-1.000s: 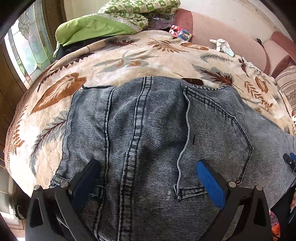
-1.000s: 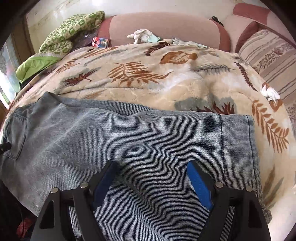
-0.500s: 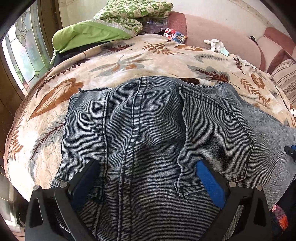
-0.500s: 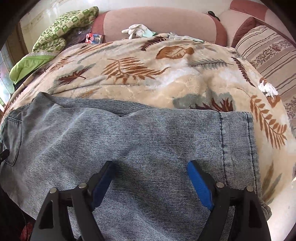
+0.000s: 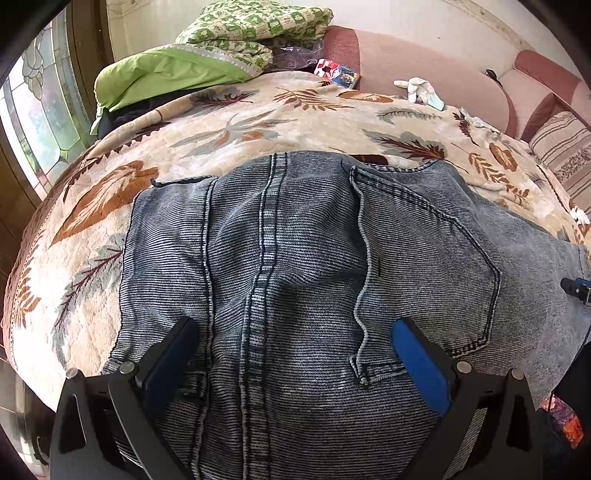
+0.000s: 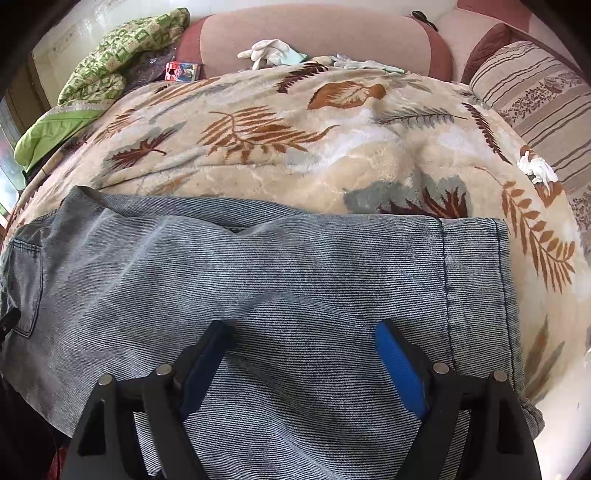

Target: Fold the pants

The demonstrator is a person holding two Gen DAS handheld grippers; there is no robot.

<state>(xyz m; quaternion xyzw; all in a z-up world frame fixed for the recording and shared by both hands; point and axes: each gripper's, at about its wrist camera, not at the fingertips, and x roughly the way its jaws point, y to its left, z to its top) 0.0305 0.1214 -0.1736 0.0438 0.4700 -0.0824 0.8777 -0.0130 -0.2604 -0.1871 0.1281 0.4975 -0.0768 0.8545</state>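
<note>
Barely moved since earlier frame. Left gripper [image 5: 291,341] and right gripper [image 6: 303,343] spread wide over pants [image 6: 295,280], grasping nothing. Should pinch near edges evenly, lift together.

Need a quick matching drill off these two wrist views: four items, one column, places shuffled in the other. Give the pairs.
Items:
1. jeans
2. white glove
3. striped pillow
4. green checked quilt

Places:
A. far left corner, atop the lime bedding
B. right edge of the bed
C. against the pink headboard
D. flat on the leaf-print blanket, under both grippers

Pairs: 1-D, 2-C, 3-B, 4-A
</note>
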